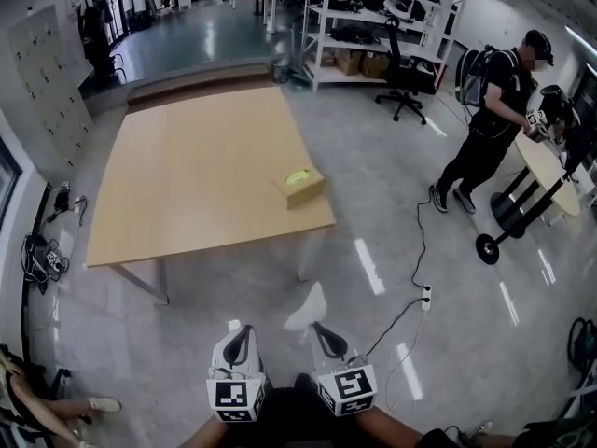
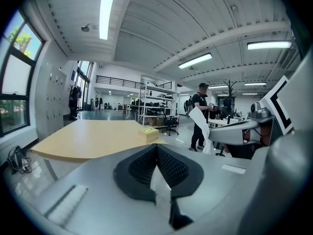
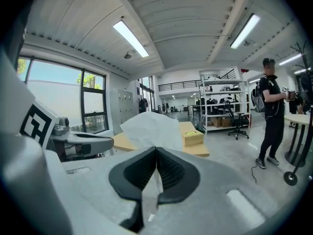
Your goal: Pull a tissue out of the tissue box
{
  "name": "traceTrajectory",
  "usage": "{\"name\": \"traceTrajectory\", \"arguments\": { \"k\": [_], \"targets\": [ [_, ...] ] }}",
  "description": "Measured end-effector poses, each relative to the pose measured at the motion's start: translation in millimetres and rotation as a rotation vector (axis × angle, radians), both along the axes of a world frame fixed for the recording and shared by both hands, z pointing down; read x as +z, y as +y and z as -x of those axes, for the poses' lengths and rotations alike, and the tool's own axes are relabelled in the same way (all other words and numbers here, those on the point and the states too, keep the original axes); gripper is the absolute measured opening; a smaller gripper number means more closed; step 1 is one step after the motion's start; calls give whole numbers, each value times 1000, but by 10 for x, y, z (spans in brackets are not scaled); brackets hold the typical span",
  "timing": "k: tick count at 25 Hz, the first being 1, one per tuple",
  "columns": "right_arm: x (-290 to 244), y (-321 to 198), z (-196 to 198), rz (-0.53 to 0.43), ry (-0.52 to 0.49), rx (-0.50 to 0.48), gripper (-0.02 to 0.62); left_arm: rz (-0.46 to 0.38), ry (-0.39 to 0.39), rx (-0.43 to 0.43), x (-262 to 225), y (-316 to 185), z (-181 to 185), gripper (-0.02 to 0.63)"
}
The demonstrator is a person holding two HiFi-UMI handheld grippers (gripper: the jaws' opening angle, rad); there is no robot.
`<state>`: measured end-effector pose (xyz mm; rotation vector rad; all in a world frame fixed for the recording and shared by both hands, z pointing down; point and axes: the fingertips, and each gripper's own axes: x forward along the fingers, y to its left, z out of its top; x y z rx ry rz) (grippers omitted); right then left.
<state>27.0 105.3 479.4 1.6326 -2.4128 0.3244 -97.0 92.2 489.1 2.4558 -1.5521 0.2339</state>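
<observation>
A tan tissue box (image 1: pixel 304 187) with a yellow-green top sits near the front right corner of the wooden table (image 1: pixel 187 175), well ahead of both grippers. It also shows in the left gripper view (image 2: pixel 149 133) and the right gripper view (image 3: pixel 192 137). My right gripper (image 1: pixel 318 328) (image 3: pixel 156 149) is shut on a white tissue (image 3: pixel 152 128) that stands up from its jaws; the tissue (image 1: pixel 309 307) (image 2: pixel 200 124) hangs free over the floor. My left gripper (image 1: pixel 243 330) (image 2: pixel 156 147) is beside it, jaws together, holding nothing.
A person (image 1: pixel 490 129) with a backpack stands at the right by a round table (image 1: pixel 546 171). A cable and socket (image 1: pixel 425 296) lie on the floor to the right. Metal shelves (image 1: pixel 373 26) stand behind. Cables (image 1: pixel 42 255) lie at the left wall.
</observation>
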Motion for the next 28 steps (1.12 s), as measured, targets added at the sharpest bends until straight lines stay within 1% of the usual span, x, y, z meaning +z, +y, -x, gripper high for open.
{"name": "traceTrajectory", "arguments": {
  "k": [5, 10, 13, 17, 23, 28],
  "targets": [
    [81, 275, -223, 14, -1, 0, -3, 5, -4, -16, 44, 265, -192, 18],
    [178, 513, -414, 33, 19, 8, -5, 17, -5, -27, 136, 463, -341, 18],
    [184, 586, -465, 31, 26, -1, -6, 13, -7, -33, 142, 492, -396, 18],
    [187, 609, -549, 40, 26, 4, -6, 10, -11, -14, 128, 488, -503, 18],
    [206, 621, -603, 55, 29, 1, -6, 25, -13, -7, 166, 475, -558, 18],
    [227, 603, -644, 56, 29, 8, -6, 18, -18, 8, 172, 447, -607, 18]
  ]
}}
